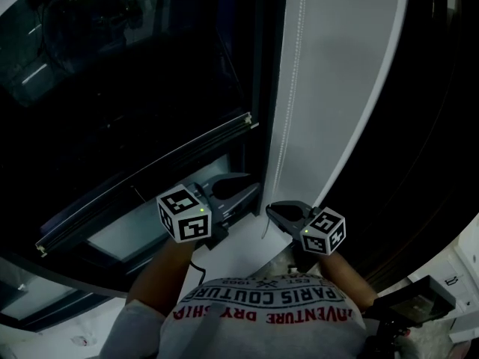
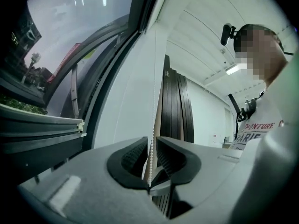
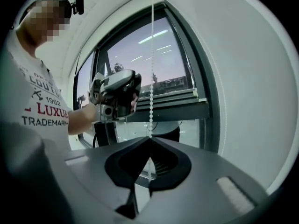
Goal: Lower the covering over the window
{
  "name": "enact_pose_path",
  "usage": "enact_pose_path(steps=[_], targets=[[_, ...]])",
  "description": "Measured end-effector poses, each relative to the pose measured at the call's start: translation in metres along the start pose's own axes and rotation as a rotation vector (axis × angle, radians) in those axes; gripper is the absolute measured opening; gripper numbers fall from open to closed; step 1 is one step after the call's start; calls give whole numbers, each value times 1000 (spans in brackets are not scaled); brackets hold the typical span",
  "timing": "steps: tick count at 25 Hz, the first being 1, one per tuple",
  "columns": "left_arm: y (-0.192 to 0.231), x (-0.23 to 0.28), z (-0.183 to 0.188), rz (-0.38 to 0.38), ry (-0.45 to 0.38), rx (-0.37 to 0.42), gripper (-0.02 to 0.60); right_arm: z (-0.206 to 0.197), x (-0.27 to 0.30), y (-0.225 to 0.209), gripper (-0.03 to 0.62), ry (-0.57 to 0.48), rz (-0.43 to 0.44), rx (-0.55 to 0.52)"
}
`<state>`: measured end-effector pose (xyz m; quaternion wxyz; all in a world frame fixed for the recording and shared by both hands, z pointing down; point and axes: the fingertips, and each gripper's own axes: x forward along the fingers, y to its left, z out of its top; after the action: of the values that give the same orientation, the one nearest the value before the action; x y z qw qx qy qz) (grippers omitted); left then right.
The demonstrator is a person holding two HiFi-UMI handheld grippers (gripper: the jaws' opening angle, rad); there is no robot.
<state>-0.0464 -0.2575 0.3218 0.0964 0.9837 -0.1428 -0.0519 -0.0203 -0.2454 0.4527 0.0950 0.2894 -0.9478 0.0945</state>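
Observation:
A white bead chain (image 1: 290,96) hangs down the white window jamb (image 1: 337,88). My right gripper (image 1: 270,210) is shut on the chain's lower part; in the right gripper view the chain (image 3: 151,78) drops straight into the closed tips of that gripper (image 3: 149,139). My left gripper (image 1: 253,183) stands just left of it and slightly higher, open. In the left gripper view the chain (image 2: 151,139) runs through the narrow gap in that gripper (image 2: 149,146), touching neither pad. The right gripper view shows the left gripper (image 3: 117,94) beside the chain. The covering itself I cannot make out.
Dark window glass (image 1: 127,73) fills the left, with a tilted sash rail (image 1: 150,174) below it. A white sill (image 1: 243,253) lies under both grippers. Dark slatted panels (image 2: 175,111) stand behind the chain. A black device (image 1: 415,298) sits at the lower right.

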Motion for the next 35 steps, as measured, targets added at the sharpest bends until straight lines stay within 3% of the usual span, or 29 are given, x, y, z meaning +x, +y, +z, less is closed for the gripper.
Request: enact_pose_path(steps=[4,14,18,20,27,31,33,35], targets=[[-8,13,5,-28,43,48,94,2,4,6,6,9,22,-24],[-16,46,36,-69,67,107,93,-1,4,14,6,-5,76,4],[-17,54,50,-52,81,127,70,-1,3,17,6,-3,83,1],[-16,56,53,-42,90,133,26,-1,3,17,6,-2,83,1],[-12,56,54,-16,72,108,15,-1,3,10,6,-1,82,8],[-11,57,45,5,105,155,14,-9,6,7,6,35,75,12],[-11,58,33,9,136,168,14,-19,8,5,6,52,68,32],[-10,57,27,1,123,134,14,-25,9,3,6,27,68,83]])
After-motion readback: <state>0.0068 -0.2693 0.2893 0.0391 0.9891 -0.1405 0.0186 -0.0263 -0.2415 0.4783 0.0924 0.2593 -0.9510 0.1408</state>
